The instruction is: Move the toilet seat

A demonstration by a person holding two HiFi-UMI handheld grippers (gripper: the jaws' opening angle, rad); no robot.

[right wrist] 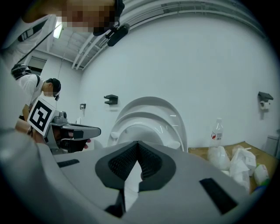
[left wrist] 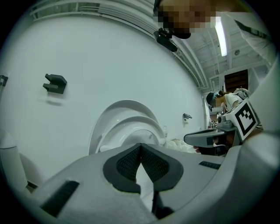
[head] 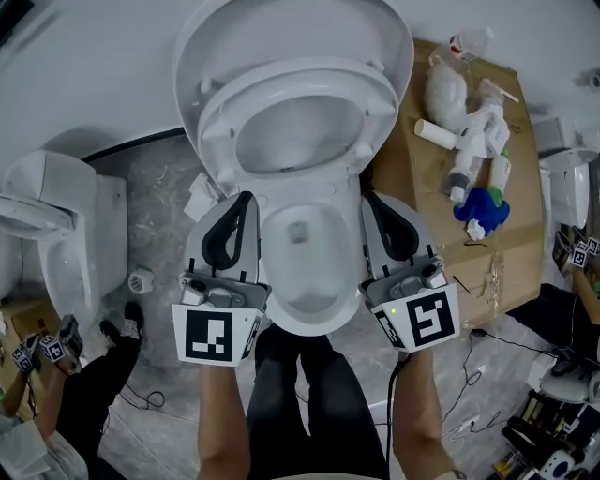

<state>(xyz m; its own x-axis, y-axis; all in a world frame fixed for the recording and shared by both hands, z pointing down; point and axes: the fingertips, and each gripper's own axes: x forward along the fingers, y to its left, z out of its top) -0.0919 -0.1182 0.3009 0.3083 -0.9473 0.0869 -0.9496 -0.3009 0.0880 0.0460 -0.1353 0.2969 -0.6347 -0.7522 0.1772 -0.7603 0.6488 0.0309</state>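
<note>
Toilet seat (head: 375, 117) — tipped up just in front of the raised lid (head: 281, 28), ahead of both sets of fingers. Left gripper (head: 242, 202), right gripper (head: 368, 200) — fingers pressed together, holding nothing, flanking the bowl (head: 323, 314).

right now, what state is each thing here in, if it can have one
white plastic toilet lid: raised
white oval toilet seat ring: raised, just in front of the lid
white ceramic toilet bowl: uncovered
left gripper: fingers shut, empty
right gripper: fingers shut, empty
clear plastic bottle: standing upright
</note>
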